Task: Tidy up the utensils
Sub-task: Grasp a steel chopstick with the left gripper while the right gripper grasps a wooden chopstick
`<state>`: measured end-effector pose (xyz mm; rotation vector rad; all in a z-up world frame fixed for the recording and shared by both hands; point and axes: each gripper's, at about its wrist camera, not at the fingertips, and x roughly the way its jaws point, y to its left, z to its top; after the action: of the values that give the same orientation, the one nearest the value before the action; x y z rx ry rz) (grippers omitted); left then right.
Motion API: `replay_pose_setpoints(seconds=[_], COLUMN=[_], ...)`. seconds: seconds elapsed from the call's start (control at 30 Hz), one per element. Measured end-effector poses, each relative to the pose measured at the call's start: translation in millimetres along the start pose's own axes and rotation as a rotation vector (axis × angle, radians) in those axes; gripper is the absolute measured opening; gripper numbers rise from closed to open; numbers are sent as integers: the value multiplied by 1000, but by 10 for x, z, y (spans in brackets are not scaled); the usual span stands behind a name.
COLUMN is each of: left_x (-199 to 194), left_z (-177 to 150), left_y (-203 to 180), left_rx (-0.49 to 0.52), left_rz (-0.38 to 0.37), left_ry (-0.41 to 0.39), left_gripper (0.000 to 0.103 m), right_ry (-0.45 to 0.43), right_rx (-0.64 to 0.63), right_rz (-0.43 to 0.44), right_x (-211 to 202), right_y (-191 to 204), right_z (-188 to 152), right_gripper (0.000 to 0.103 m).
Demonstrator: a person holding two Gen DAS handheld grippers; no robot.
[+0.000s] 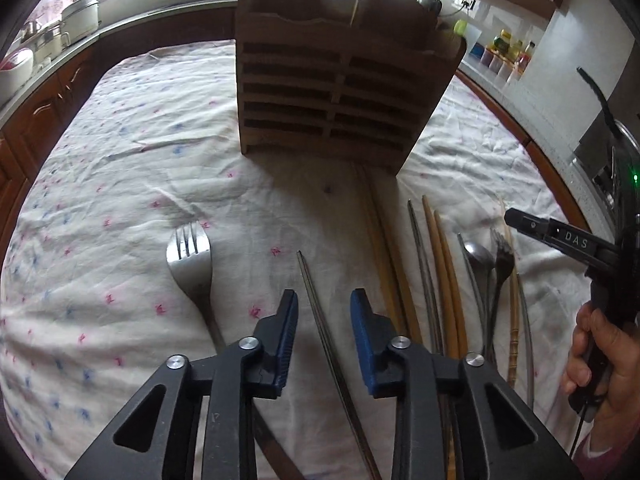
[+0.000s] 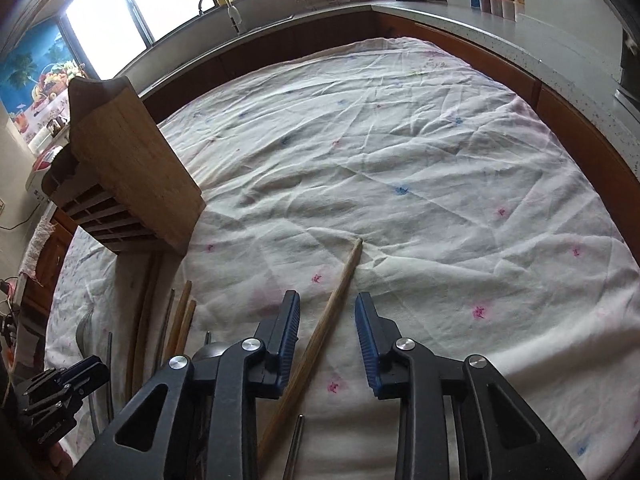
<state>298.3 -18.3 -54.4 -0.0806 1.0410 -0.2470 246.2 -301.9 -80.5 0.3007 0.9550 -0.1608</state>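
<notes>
Left wrist view: the left gripper point(image 1: 324, 300), black with 2 blue-padded fingers, stands with its jaws apart, nothing pressed between the pads. A thin grey metal chopstick point(image 1: 320, 312) lies on the white floral-print tablecloth point(image 1: 120, 160) directly between and below the fingers. Its long axis runs almost straight away from the gripper, tip pointing toward the slatted wooden utensil holder point(image 1: 340, 92) that stands upright at the far middle of the cloth. A silver metal fork point(image 1: 190, 256) lies just left of the gripper, tines away. To the right lies a row of wooden and metal chopsticks, plus a dark spoon point(image 1: 478, 256).

Right wrist view: the right gripper point(image 2: 327, 304), the same black and blue build, also stands apart and empty. A tan wooden chopstick point(image 2: 320, 332) lies between its fingers, slanting up to the right, tip beyond the fingertips. The holder sits at far left.

Each hand is nearer its own stick; I judge that a straight drop and squeeze across the shaft would suit both.
</notes>
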Motion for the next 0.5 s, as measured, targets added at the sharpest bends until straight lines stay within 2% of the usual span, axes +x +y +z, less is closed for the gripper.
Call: replay_pose_setpoints(seconds=[0.1,0.17,0.23,0.3,0.4,0.5], left_x=[141,174,192,198,215,183], left_z=[35,45,43,23,1,-21], left_y=[0,-30,-64,-96,-123,-106], left_rx=[1,18,30,46,59,41], left_rz=[-7,0,7,9,1,-38], left_ry=[40,35,33,25,12,16], left_gripper=[14,13,7,6,4,3], right_ry=[-2,-10,-21,-25,-25,-63], right_rx=[-25,-48,-57,-40,24,35], right_rz=[-36,-66,-72,-49,40,92], right_x=[30,36,33,14,-47,-258], right_y=[48,81,83,48,-3,26], right_z=[22,11,2,-1,-1,-23], right_gripper=[26,17,13,11,7,6])
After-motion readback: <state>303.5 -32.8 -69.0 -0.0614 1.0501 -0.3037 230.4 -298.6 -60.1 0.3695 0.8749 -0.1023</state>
